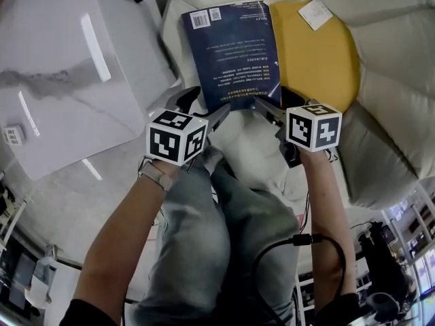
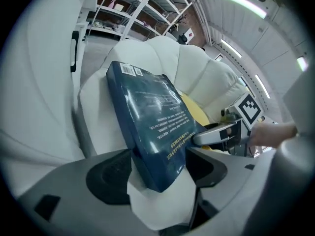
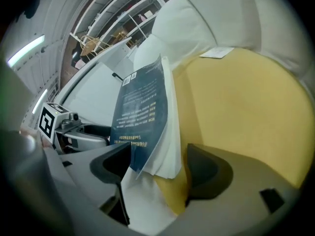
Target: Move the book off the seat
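Note:
A thick dark blue book (image 1: 234,53) lies back cover up on the seat, half on the yellow cushion (image 1: 319,53) of the white armchair (image 1: 394,66). My left gripper (image 1: 204,106) stands at the book's near left corner. In the left gripper view the book (image 2: 147,117) reaches between that gripper's (image 2: 160,168) wide jaws, which stand open. My right gripper (image 1: 279,111) is at the near right corner. In the right gripper view the book (image 3: 140,117) lies against the left pad of that gripper (image 3: 160,166), with a gap of cushion (image 3: 236,107) before the other pad.
A white marbled table (image 1: 61,80) stands left of the chair, close to the book's spine side. A paper tag (image 1: 315,12) lies at the cushion's far edge. The person's legs (image 1: 217,236) are right below the grippers, with a black cable (image 1: 292,243) running along the right arm.

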The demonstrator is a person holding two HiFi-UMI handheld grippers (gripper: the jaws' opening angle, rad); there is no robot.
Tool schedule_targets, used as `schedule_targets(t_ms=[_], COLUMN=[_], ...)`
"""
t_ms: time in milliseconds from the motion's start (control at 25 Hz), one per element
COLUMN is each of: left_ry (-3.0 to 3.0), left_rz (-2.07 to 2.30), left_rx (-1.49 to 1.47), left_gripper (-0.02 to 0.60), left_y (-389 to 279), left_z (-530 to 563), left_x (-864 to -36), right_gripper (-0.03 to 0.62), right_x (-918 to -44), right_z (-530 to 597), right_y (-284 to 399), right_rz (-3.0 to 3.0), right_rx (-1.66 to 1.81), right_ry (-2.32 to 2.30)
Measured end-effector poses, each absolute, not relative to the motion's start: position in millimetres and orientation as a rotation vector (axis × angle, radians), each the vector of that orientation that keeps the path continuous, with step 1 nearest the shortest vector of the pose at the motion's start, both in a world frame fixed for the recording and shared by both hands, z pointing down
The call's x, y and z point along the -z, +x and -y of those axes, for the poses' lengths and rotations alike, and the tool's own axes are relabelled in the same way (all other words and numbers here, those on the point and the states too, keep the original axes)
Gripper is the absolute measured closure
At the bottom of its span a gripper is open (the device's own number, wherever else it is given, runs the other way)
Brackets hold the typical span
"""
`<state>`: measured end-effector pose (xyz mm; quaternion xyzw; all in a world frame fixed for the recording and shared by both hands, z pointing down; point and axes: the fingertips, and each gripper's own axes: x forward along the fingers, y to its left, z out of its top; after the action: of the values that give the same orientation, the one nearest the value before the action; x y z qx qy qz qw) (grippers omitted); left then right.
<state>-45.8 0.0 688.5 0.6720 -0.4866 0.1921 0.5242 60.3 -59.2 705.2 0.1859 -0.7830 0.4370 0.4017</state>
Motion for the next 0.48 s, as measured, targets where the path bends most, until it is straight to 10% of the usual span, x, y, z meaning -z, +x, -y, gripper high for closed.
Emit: schedule_targets(t_ms=[480], left_ry=[1.507], left_rz=[1.126], left_rx=[-0.36], left_gripper=[0.195], left_y=[-45], left_z=[8], left_x=[-722], right_gripper=[0.252], right_x=[-719], right_z=[57], right_y=[56], right_rz=[2.027], right_rx=[-1.103], right_ry=[0.381])
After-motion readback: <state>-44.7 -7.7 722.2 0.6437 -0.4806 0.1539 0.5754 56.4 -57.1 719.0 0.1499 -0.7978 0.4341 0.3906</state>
